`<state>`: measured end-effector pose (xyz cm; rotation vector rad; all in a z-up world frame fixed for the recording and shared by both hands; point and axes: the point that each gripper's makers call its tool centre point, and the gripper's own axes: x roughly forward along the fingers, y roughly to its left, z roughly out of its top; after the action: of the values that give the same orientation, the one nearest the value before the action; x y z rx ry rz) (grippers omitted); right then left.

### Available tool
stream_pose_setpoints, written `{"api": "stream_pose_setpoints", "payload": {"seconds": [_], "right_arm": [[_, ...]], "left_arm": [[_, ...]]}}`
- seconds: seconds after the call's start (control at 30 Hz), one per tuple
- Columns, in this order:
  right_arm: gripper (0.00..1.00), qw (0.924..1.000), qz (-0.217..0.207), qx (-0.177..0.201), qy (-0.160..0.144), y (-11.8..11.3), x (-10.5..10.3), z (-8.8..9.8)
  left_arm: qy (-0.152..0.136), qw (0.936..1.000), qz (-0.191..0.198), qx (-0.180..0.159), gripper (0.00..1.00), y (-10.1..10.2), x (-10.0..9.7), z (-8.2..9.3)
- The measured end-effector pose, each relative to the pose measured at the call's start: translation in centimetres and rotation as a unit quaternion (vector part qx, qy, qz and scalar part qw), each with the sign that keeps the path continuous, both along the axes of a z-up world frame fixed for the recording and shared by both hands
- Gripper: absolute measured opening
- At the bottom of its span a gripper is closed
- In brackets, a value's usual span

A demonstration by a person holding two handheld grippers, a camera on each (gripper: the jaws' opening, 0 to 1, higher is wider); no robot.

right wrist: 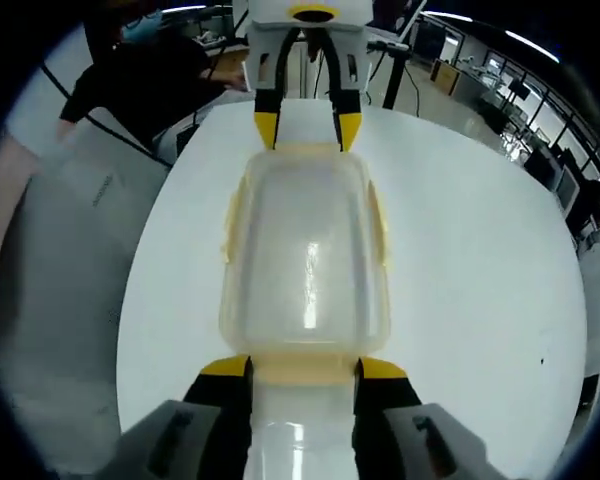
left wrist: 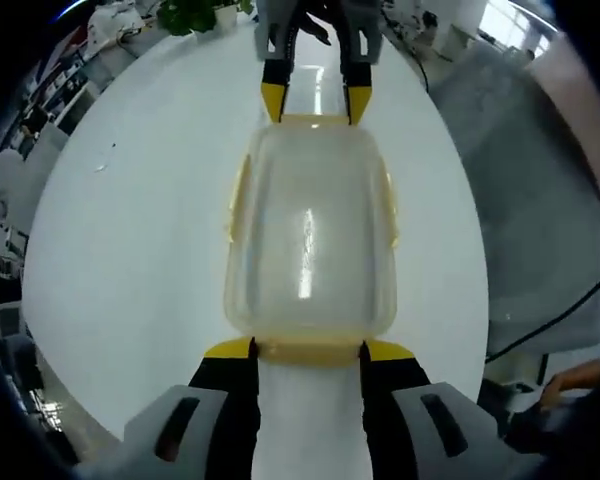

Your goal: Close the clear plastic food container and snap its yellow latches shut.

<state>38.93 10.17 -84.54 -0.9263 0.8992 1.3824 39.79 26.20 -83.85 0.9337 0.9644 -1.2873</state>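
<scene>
Trouble here would most likely come from uneven pressure: judging by how the two tools face each other across the box, a harder push from one end could slide the clear container along the smooth white table, or rock the lid off its seat before the latches catch. A jaw tip that slips off the thin yellow edge would, I'd guess, just skate over the plastic and snap nothing.

In the left gripper view, the left gripper has its yellow-tipped jaws spread moderately wide, holding nothing, its tips right at the near end latch; whether they actually press it I cannot tell. The container lies straight ahead of it, lid on top, side latches apparently still flared outward. The right gripper meets the far end, jaws likewise apart.

In the right gripper view the picture mirrors: the right gripper stands open at the near end of the container, and the left gripper sits at the far end, on the table.
</scene>
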Motion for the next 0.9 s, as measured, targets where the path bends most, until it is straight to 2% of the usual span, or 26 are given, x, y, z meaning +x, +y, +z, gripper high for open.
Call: {"api": "stream_pose_setpoints", "payload": {"seconds": [0.23, 0.4, 0.9], "right_arm": [[0.37, 0.9999, 0.004, -0.008, -0.009, -1.3, 0.0, 1.3], [0.37, 1.0000, -0.003, -0.001, -0.004, -2.2, -0.2, 2.3], [0.37, 0.9999, 0.008, -0.009, -0.004, -5.2, 0.2, 3.9]], "left_arm": [[-0.005, 1.0000, 0.001, -0.008, 0.37, -1.4, -0.1, 1.7], [-0.012, 0.9999, -0.007, -0.004, 0.37, -2.2, -0.2, 2.6], [-0.015, 0.9998, 0.000, -0.014, 0.37, -5.3, -0.2, 4.3]]}}
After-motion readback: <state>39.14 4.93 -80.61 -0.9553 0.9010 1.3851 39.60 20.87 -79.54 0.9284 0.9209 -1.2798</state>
